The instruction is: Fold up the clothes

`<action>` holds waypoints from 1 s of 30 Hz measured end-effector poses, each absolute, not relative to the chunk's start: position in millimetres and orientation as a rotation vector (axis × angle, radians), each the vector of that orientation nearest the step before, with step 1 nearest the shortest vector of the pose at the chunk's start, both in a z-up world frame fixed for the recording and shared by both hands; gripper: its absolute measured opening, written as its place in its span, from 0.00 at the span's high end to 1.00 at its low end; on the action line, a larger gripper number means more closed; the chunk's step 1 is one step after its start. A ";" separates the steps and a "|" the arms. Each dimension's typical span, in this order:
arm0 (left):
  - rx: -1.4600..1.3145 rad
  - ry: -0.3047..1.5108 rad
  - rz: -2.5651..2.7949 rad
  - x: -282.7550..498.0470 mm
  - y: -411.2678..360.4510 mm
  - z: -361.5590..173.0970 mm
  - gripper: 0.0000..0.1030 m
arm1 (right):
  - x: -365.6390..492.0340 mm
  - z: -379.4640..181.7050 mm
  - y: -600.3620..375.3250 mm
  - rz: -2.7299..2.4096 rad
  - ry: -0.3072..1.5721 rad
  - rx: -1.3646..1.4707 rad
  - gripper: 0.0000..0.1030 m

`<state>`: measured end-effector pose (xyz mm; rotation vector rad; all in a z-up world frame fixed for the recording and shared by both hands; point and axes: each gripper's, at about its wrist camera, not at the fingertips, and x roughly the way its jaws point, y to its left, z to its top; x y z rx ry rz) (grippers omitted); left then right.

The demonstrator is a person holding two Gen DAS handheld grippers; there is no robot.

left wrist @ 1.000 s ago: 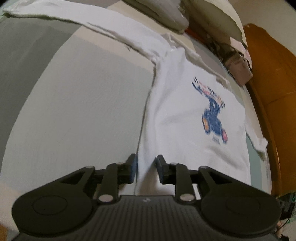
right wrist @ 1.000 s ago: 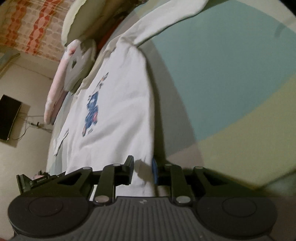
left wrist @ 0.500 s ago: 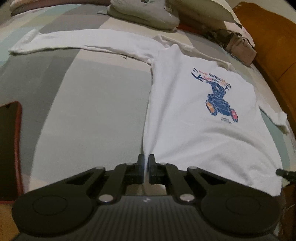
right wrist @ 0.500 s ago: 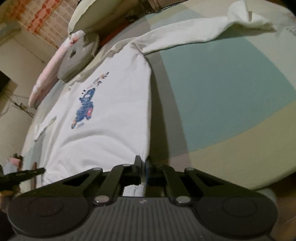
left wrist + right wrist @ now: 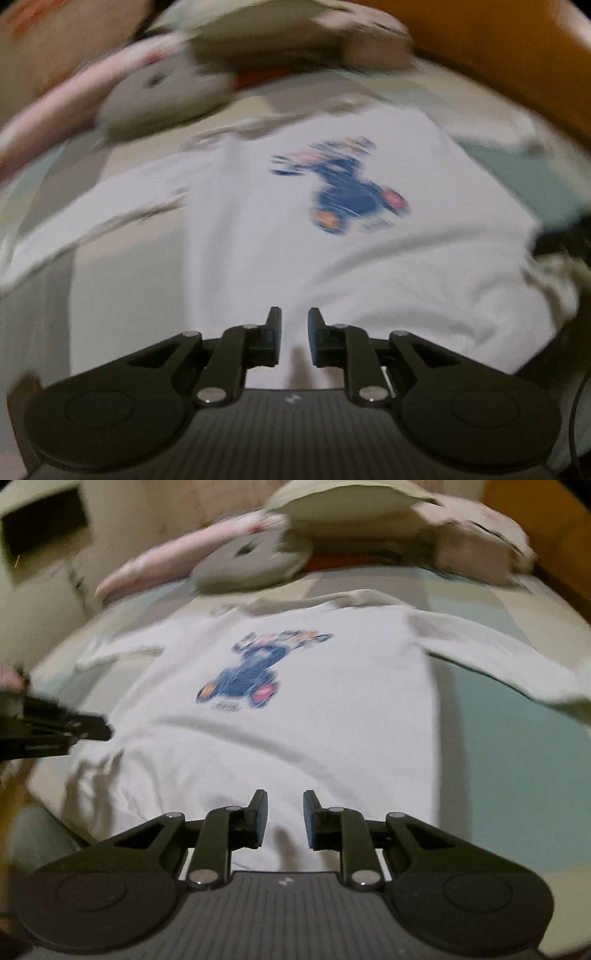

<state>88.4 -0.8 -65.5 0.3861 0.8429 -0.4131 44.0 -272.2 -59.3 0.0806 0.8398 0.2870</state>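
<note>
Several soft pillows (image 5: pixel 255 565) crowd the bed (image 5: pixel 517 738) beyond both sets of fingers. Left fingers (image 5: pixel 274 325) and right fingers (image 5: pixel 258 808) stand parted, grasping nothing, over the hem of the white sweatshirt (image 5: pixel 295 738), a limp knit with a blue print, lying flat ahead.

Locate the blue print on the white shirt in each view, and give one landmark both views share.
Left wrist: blue print, right of centre, above the open left gripper.
Right wrist: print, left of centre, above the open right gripper.
Shared landmark: the grey pillow beyond the shirt collar.
</note>
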 end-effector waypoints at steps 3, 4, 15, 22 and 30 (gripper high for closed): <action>0.485 0.837 -0.418 69.0 -17.0 -91.4 0.83 | 42.4 -79.4 -256.1 0.285 0.875 0.009 0.73; 0.500 0.813 -0.411 59.2 -16.6 -96.5 0.83 | 34.7 -81.4 -256.4 0.291 0.865 -0.004 0.70; 0.562 0.726 -0.440 80.4 -42.2 -51.1 0.38 | 49.2 -57.1 -325.9 0.273 0.860 0.321 0.43; 0.439 0.693 -0.431 125.4 -70.8 -56.9 0.29 | 81.5 -70.8 -441.2 0.021 0.751 0.641 0.37; 0.340 0.782 -0.445 149.0 -88.7 -90.0 0.29 | 85.5 -118.4 -564.5 -0.178 0.542 0.989 0.36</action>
